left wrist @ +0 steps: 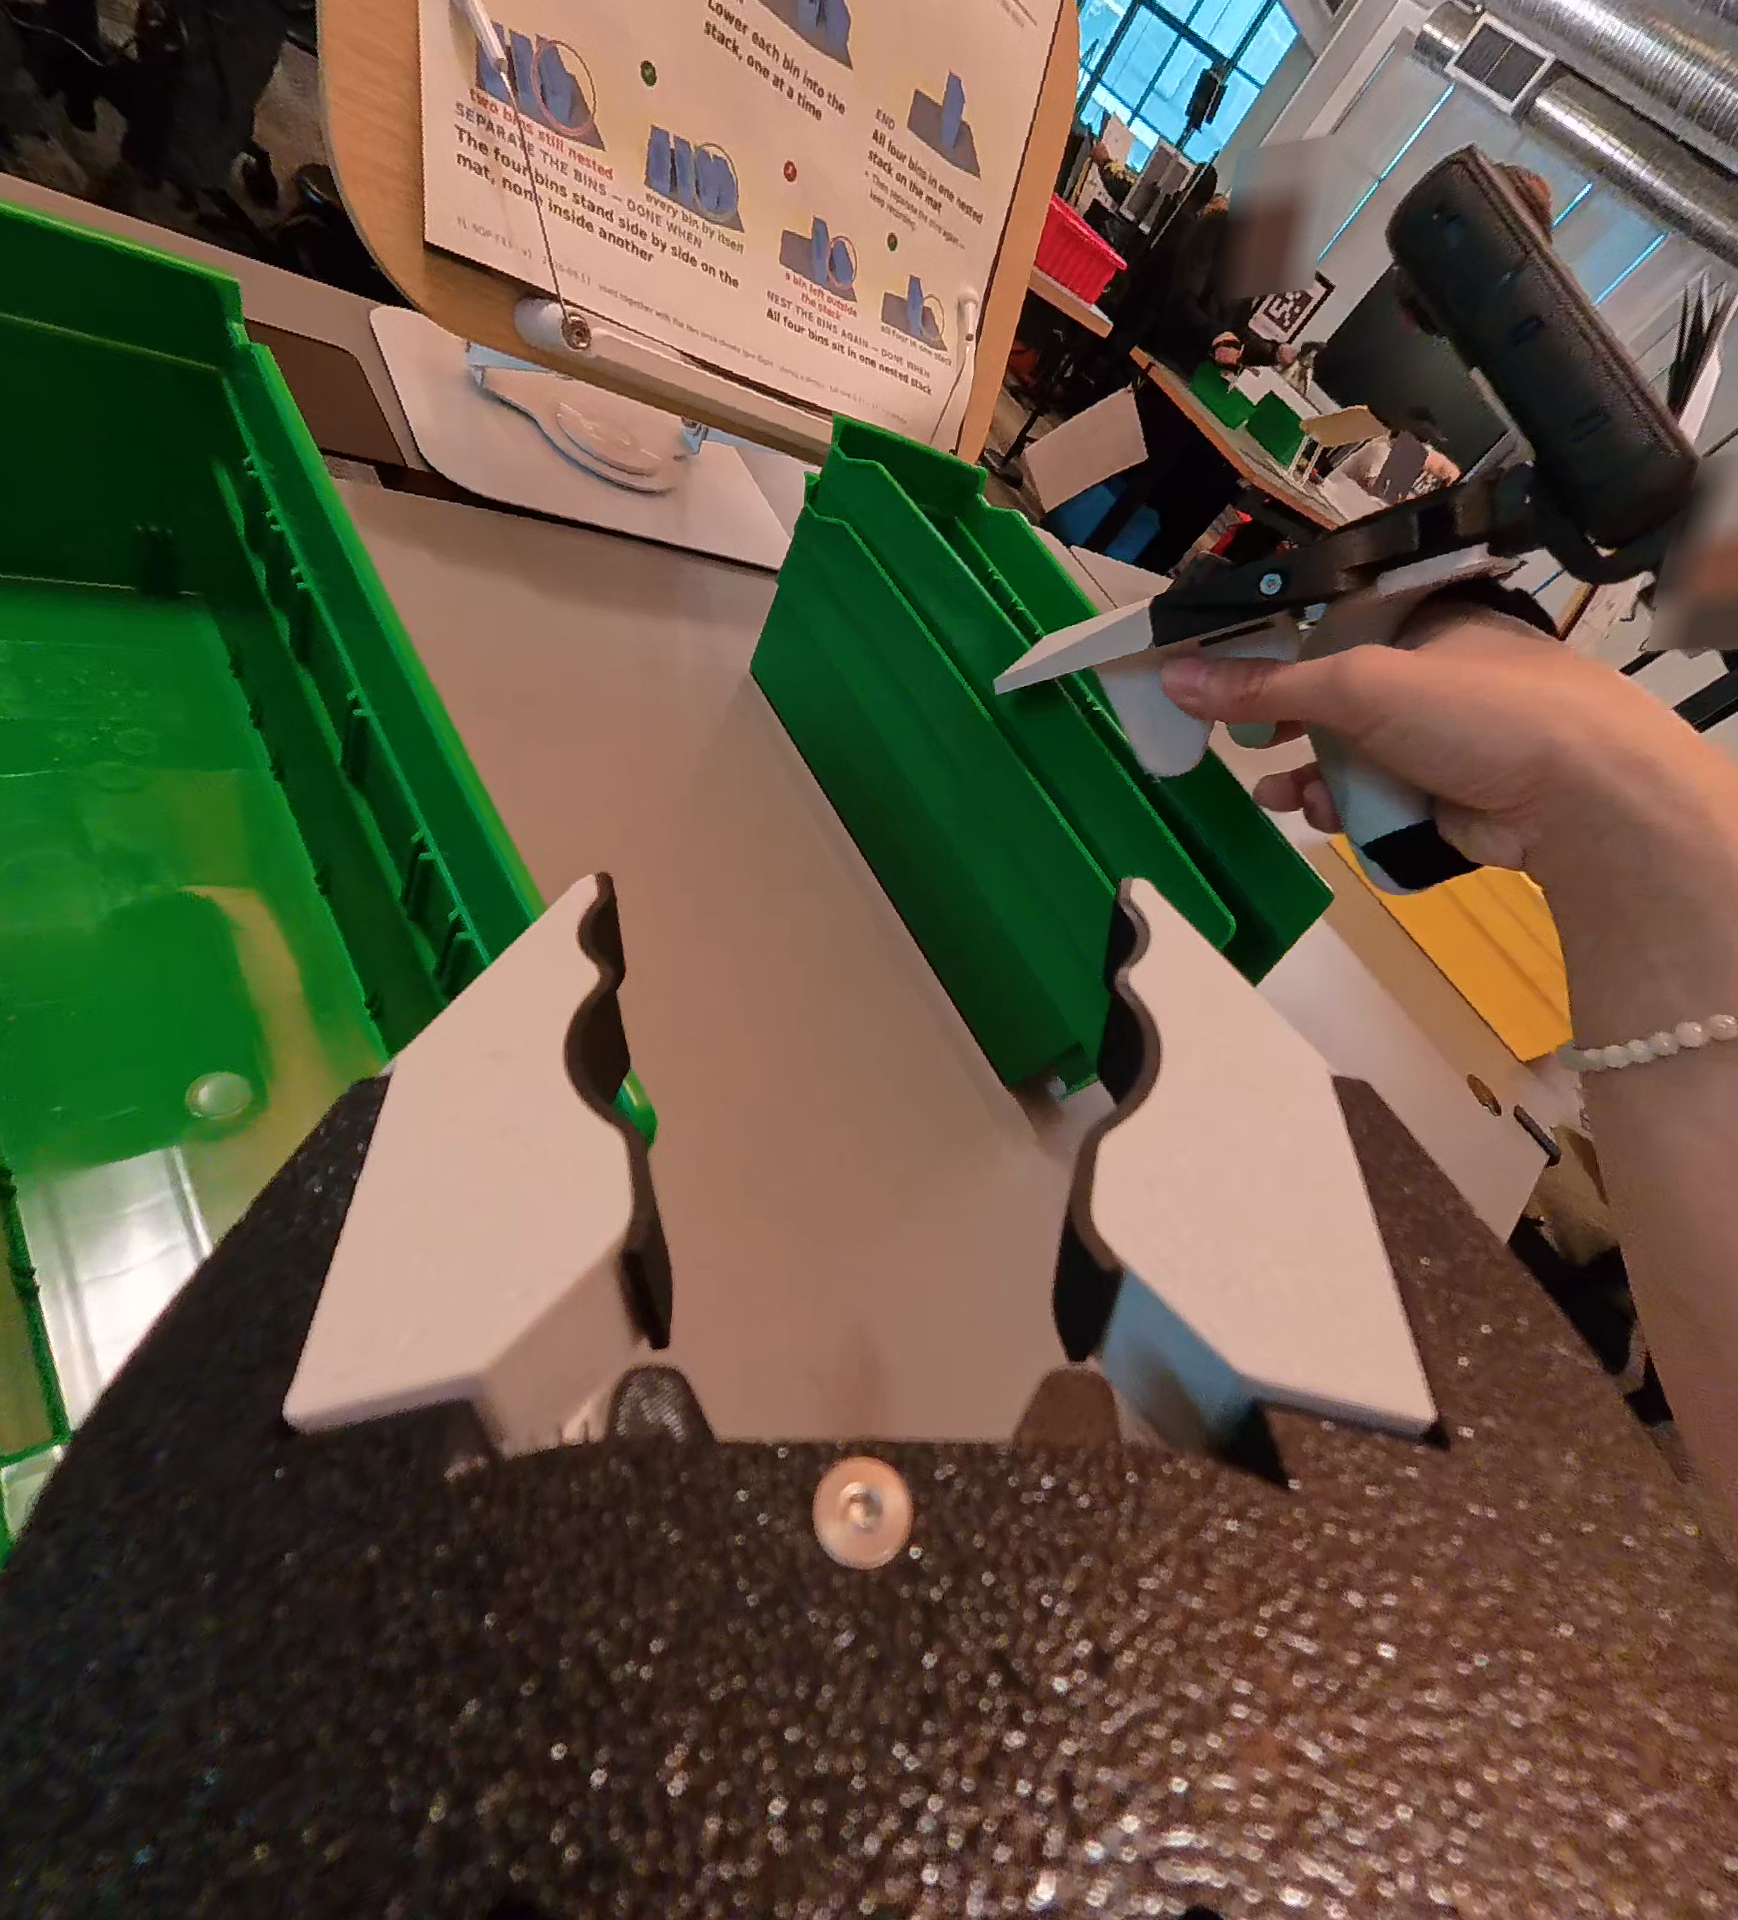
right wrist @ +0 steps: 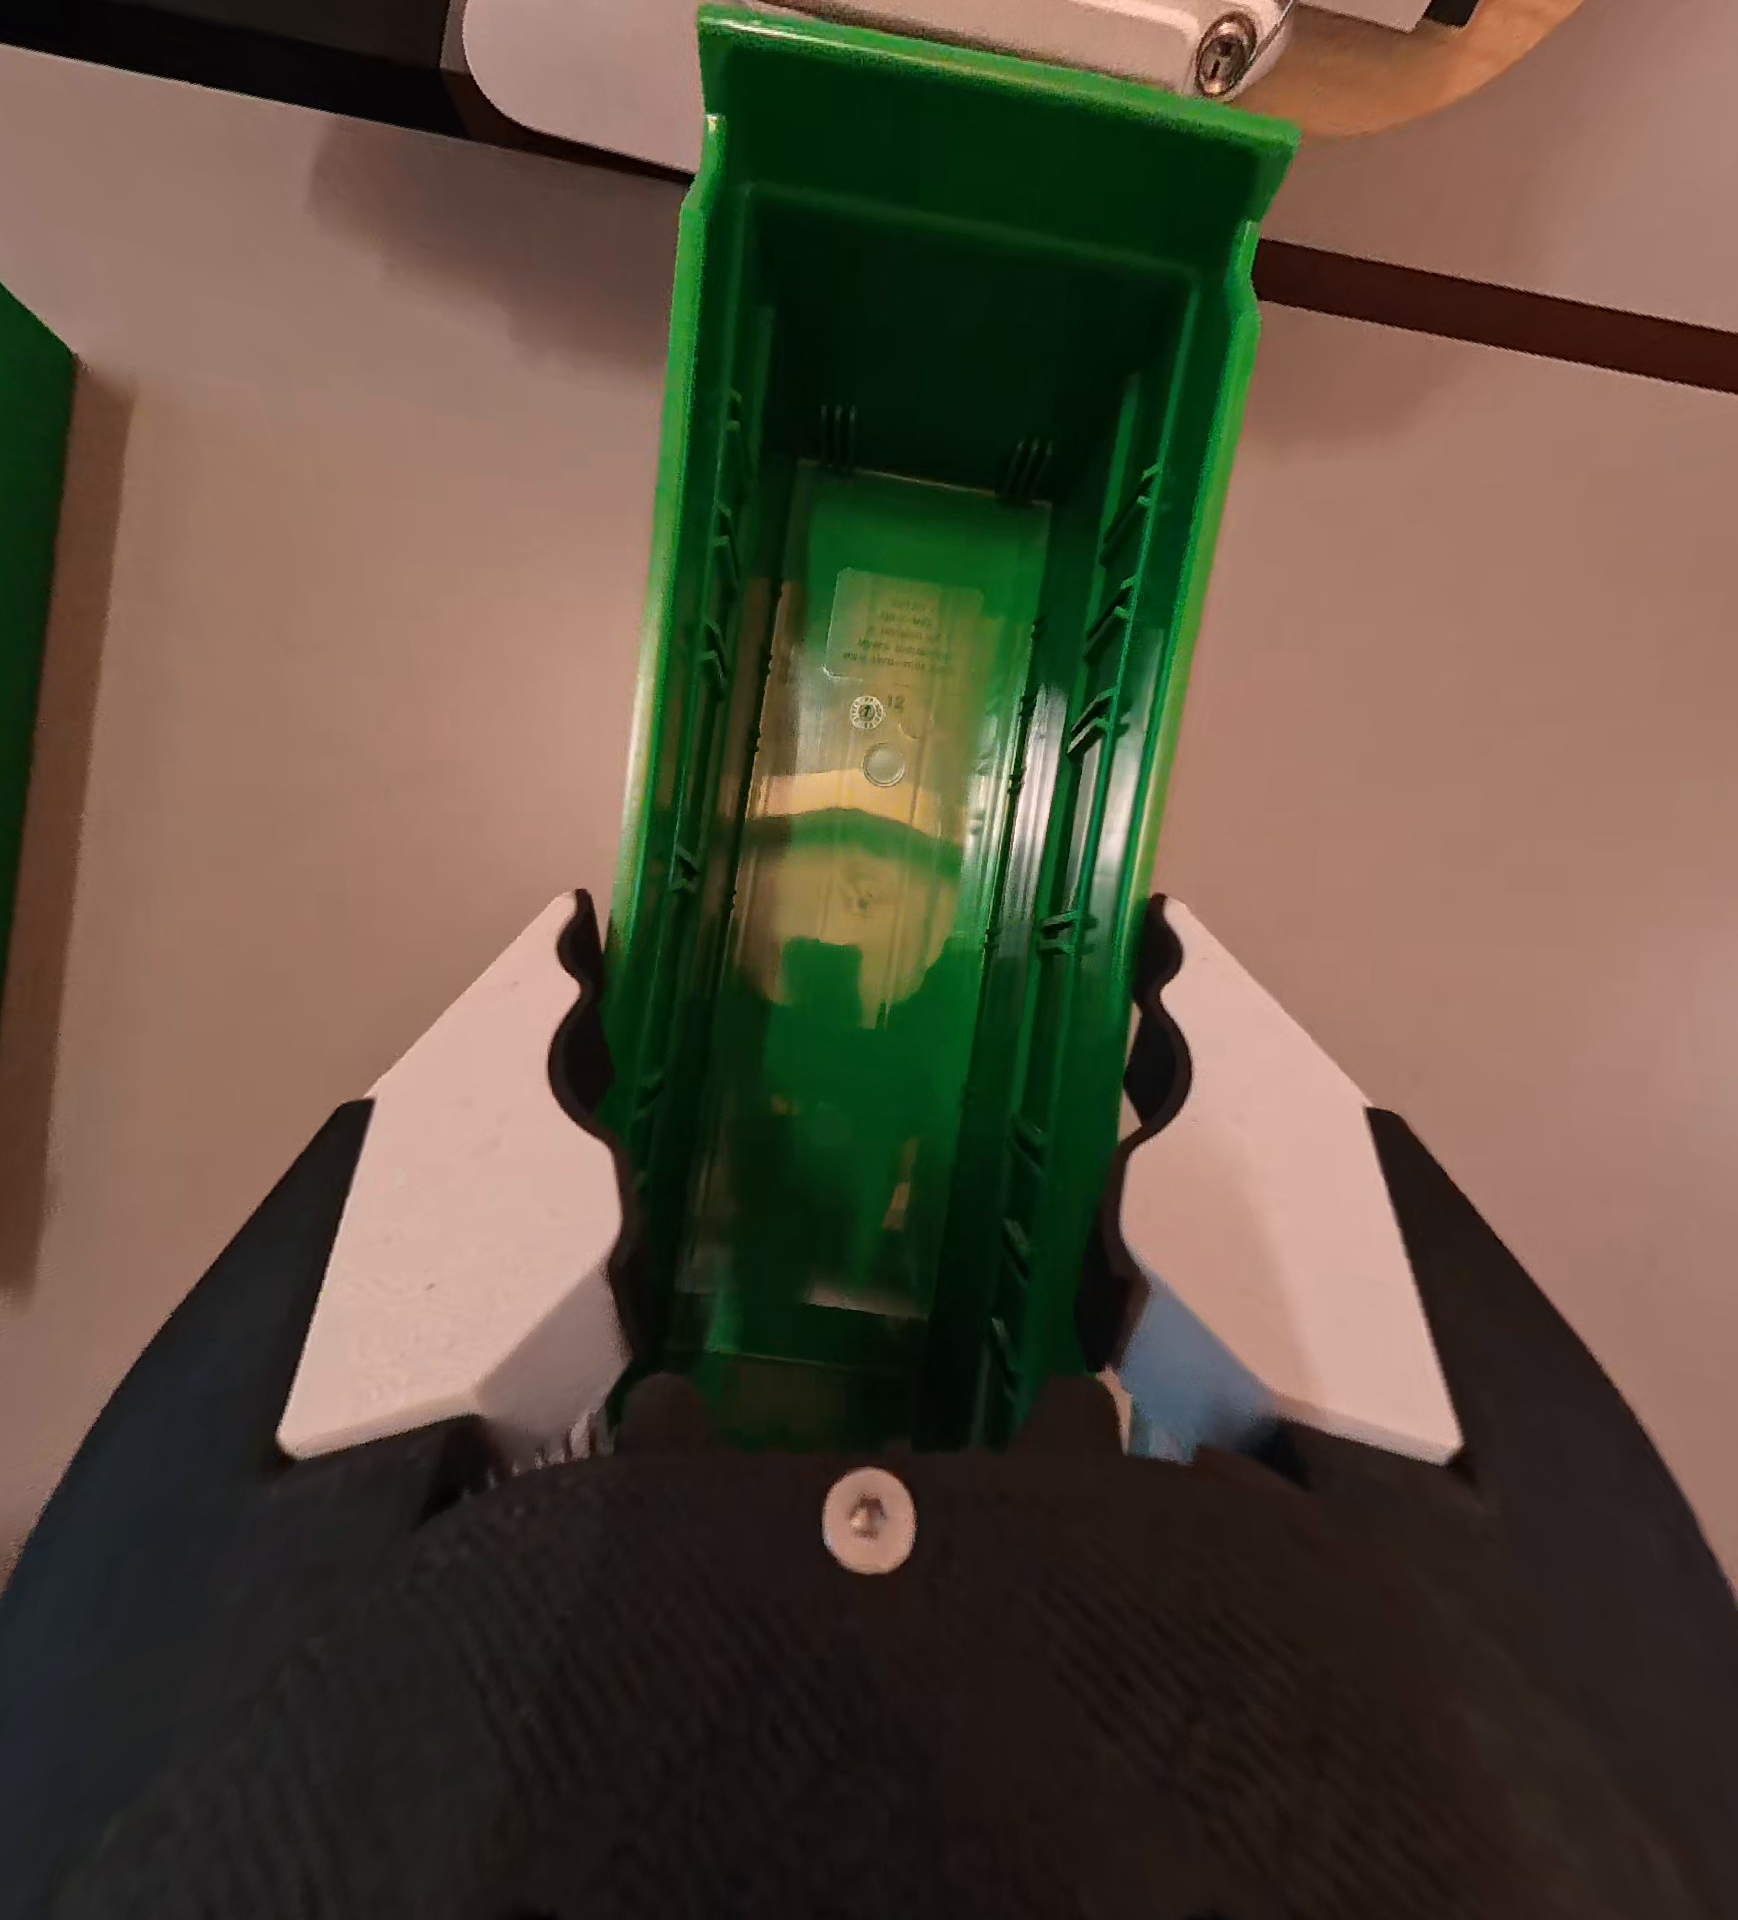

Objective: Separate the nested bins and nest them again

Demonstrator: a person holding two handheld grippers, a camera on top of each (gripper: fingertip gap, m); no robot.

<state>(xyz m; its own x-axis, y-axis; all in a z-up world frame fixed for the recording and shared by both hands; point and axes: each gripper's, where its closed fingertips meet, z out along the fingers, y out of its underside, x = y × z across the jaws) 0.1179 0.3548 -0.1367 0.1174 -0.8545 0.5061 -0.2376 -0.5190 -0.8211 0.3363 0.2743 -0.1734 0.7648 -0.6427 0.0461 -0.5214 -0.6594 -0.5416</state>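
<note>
**Now the right gripper straddles the narrow bin, fingers on both long walls**

Here the main relation is simple: the narrow bin point(right wrist: 906, 748) lies straight ahead of the right gripper point(right wrist: 870, 1101), and its long axis runs from near to far, in line with the fingers. The near end of the bin sits between the two fingers point(right wrist: 491, 1122), deep toward the gripper body. The jaws are wide apart, about as wide as the bin itself. The left pad seems to touch the left wall; on the right side I cannot tell if the pad touches or stands just beside the wall. So I judge that the right gripper holds this bin, or is very close to closing on it, across its short width.

In the left wrist view this bin point(left wrist: 958, 748) stands on the table point(left wrist: 636, 727) at the right, and its walls look doubled, so I think more than one bin is nested there. The right gripper point(left wrist: 1052, 675) is over its far part, held by a hand point(left wrist: 1447, 748).

The left gripper point(left wrist: 865, 1091) is open and holds nothing. It points at the bare table between the narrow bin and a wide bin point(left wrist: 117, 727), which lies at the left, near this gripper. The left gripper is near both bins but touches none, as far as I can see.
</note>
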